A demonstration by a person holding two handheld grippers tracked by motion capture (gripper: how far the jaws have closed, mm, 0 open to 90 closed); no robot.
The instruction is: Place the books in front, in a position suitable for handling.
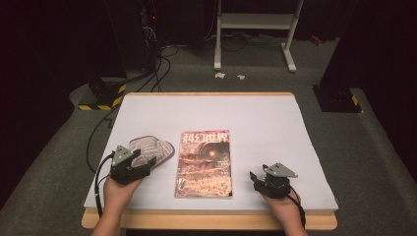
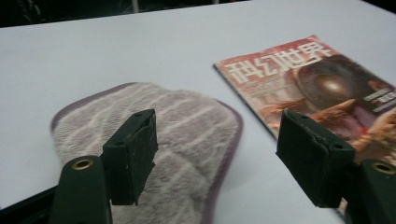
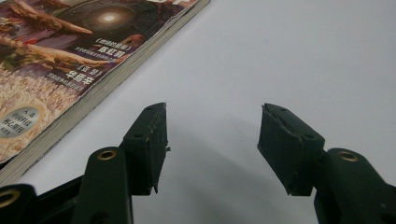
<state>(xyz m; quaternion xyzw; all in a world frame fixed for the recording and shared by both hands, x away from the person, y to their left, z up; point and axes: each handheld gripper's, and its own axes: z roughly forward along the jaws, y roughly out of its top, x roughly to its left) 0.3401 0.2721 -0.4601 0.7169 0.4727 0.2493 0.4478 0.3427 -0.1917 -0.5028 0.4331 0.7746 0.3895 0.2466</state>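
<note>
"科幻世界" on magazine (image 1: 205,164) cover

White table (image 1: 255,110), grey carpet (image 1: 373,162), white stand (image 1: 255,22) + cables (image 1: 157,64) at back.

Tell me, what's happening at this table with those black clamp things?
A person holds a two-jaw gripper in each hand at a white table. The left gripper hangs open just over a grey striped cloth, nothing between its jaws. The right gripper waits open above bare tabletop, right of a magazine that lies flat and closed in the middle. The cloth lies left of the magazine, not touching it.
</note>
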